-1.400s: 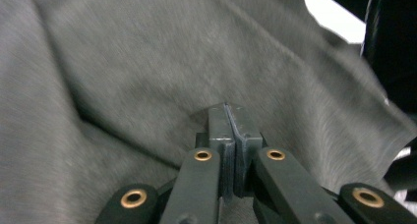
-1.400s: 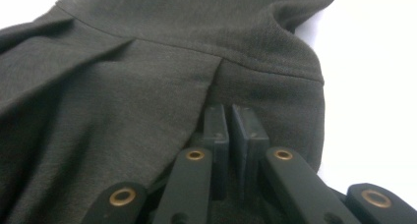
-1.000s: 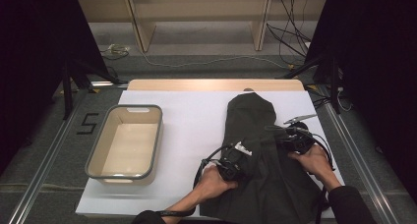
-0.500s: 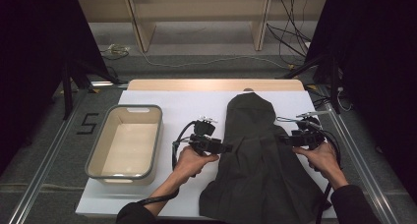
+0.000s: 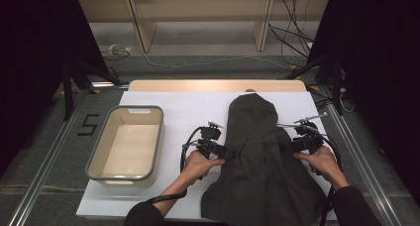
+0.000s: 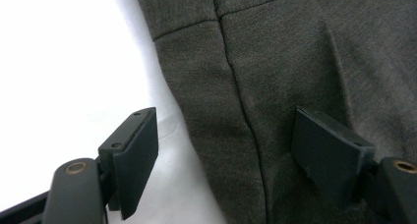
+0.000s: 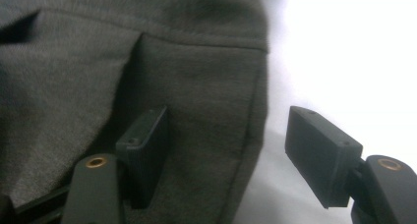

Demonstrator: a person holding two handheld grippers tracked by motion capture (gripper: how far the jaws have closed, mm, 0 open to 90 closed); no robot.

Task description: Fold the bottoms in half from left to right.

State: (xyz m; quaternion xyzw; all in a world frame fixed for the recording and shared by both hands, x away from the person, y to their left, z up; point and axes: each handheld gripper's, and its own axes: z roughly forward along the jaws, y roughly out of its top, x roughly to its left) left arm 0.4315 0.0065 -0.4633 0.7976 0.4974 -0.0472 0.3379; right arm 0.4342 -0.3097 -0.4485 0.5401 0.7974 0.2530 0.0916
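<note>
A dark grey hooded garment lies flat on the white table top, hood pointing away from the person. My left gripper sits at the garment's left edge and its jaws have just been opening. In the left gripper view the garment passes under the left gripper; one pad is over bare table, the other over cloth, neither pressing. My right gripper is at the garment's right edge, jaws also just opening. In the right gripper view the right gripper straddles the garment hem with its pads apart.
A beige tub with a grey rim stands on the left of the table with nothing in it. A wooden strip runs along the table's far edge. A "5" mark and metal rails lie on the floor at the left, cables behind.
My left gripper has moved from the garment's middle out to its left edge. The right gripper has shifted slightly outward to the right edge. Both pairs of jaws have gone from nearly shut to open.
</note>
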